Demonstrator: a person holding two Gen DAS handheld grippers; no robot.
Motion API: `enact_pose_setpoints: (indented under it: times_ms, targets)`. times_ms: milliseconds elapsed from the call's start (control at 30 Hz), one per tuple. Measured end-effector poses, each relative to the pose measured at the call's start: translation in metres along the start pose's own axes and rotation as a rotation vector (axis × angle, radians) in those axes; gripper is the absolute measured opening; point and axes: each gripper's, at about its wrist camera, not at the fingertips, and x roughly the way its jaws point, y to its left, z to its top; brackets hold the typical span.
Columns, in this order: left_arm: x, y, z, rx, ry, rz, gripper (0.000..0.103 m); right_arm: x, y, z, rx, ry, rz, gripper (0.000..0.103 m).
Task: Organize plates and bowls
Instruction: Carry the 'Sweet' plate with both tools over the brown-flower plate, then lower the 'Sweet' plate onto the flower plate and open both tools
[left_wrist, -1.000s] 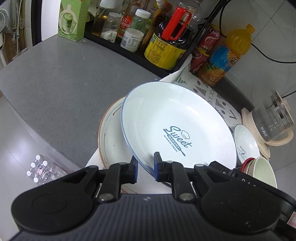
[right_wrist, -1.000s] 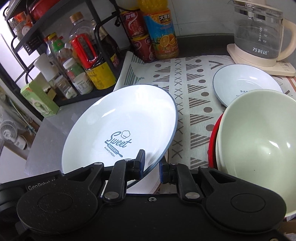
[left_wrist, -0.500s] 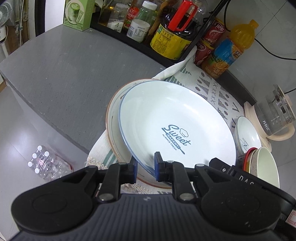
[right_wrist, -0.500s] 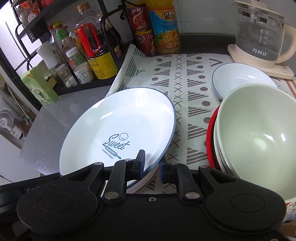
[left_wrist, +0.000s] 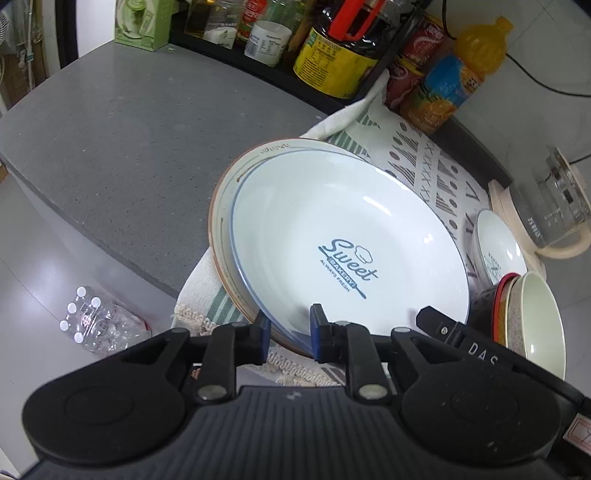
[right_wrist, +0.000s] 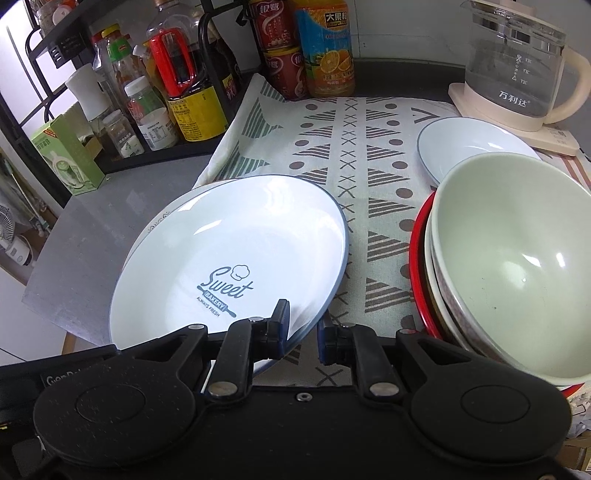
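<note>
Both grippers hold the near rim of the white "Sweet Bakery" plate (left_wrist: 343, 236), which now lies nested on the brown-rimmed plate (left_wrist: 225, 206) at the tabletop (left_wrist: 110, 122) edge, so the two make one stack. The left gripper (left_wrist: 288, 328) is opening its jaws, its pads looking just clear of the rim between them. The right gripper (right_wrist: 303, 328) remains clamped on the rim, likely steadying it. The stacked bowls (right_wrist: 517, 266) and small plate (right_wrist: 476, 147) sit apart, on the patterned cloth (right_wrist: 354, 155).
</note>
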Motion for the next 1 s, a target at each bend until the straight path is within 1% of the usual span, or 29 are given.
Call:
enact_pose_setpoints:
  times_ms: [67, 133, 200, 233, 267, 433, 533, 800, 1000]
  targets:
    - [0.001, -0.001, 0.003, 0.018, 0.021, -0.001, 0.024, 0.001, -0.001, 0.001, 0.013, 0.002, 0.001, 0.015]
    - [0.0, 0.0, 0.005, 0.026, 0.032, 0.015, 0.024, 0.003, -0.002, 0.002, 0.021, 0.002, 0.003, 0.014]
    - [-0.003, 0.002, 0.007, 0.032, 0.013, 0.066, 0.03, 0.004, -0.001, 0.003, 0.024, 0.002, -0.001, 0.014]
    - [-0.005, 0.005, 0.008, 0.031, -0.003, 0.085, 0.037, 0.004, 0.001, 0.002, 0.02, 0.0, -0.003, 0.014]
    - [-0.006, 0.007, 0.008, 0.028, -0.01, 0.094, 0.042, 0.004, 0.002, 0.002, 0.013, -0.001, -0.007, 0.014]
    - [0.0, 0.019, 0.009, -0.012, 0.006, 0.107, 0.042, 0.009, 0.0, 0.0, 0.02, 0.01, -0.023, 0.013]
    - [0.002, 0.022, 0.01, -0.021, 0.006, 0.1, 0.042, 0.012, -0.001, 0.001, 0.027, 0.015, -0.026, 0.014]
    - [0.004, 0.028, 0.011, -0.07, -0.012, 0.112, 0.042, 0.017, 0.003, 0.002, 0.0, 0.023, -0.034, 0.015]
    - [0.005, 0.03, 0.014, -0.084, -0.029, 0.141, 0.042, 0.023, 0.004, 0.005, -0.015, 0.04, -0.027, 0.017]
